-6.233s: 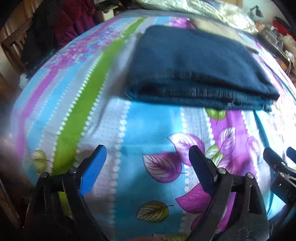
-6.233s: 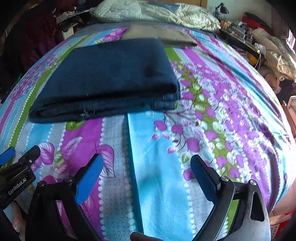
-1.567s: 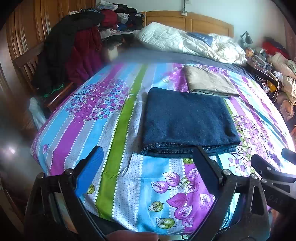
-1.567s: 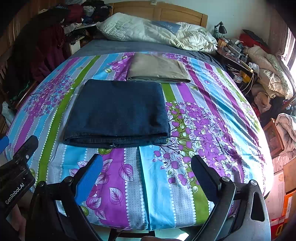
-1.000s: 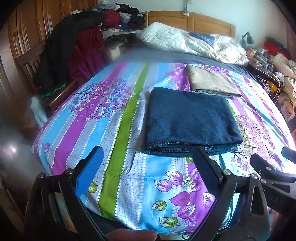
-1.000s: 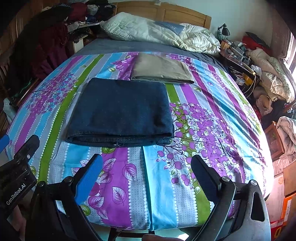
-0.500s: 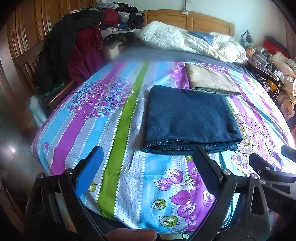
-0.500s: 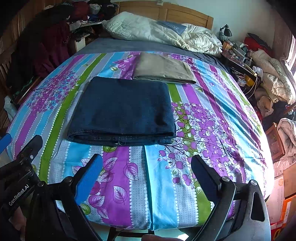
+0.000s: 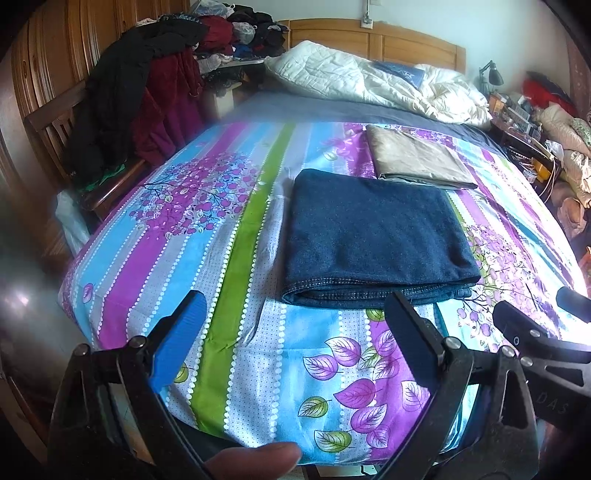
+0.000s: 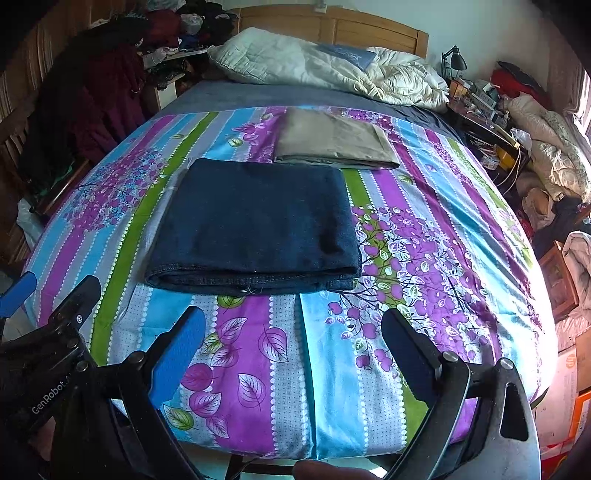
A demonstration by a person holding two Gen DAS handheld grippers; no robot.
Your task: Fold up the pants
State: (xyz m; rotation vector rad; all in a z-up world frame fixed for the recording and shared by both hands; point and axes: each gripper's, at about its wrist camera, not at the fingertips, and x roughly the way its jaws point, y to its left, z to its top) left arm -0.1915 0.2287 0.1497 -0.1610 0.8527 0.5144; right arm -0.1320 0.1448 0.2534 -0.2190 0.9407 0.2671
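While both tongs, left (image 9: 295,332) and right (image 10: 293,339), hang released and empty, the folded jeans (image 10: 255,225) lie mid-bed; thick, heavy denim, probably best taken at the near hem corners.

Overall brightness: daylit and even across the bedspread (image 9: 236,266), colours saturated.
Light source: from the right, past the bed's right edge.
Glare: blown-out white strip on the bedspread's right margin (image 10: 543,306); pale flare patch at the left edge in the left wrist view.
Shadows: soft and short beneath the near fold of the dark blue pants (image 10: 255,225); deep among the hung clothes (image 9: 147,99) at far left.
Blur: hazy smear over the left portion of the left wrist view; fingertip (image 9: 255,461) at bottom out of focus.
Distortion: strong fisheye bulge, black vignetted corners, headboard (image 10: 332,26) bowed.
Sharpness: crisp centrally, softer toward the rims.
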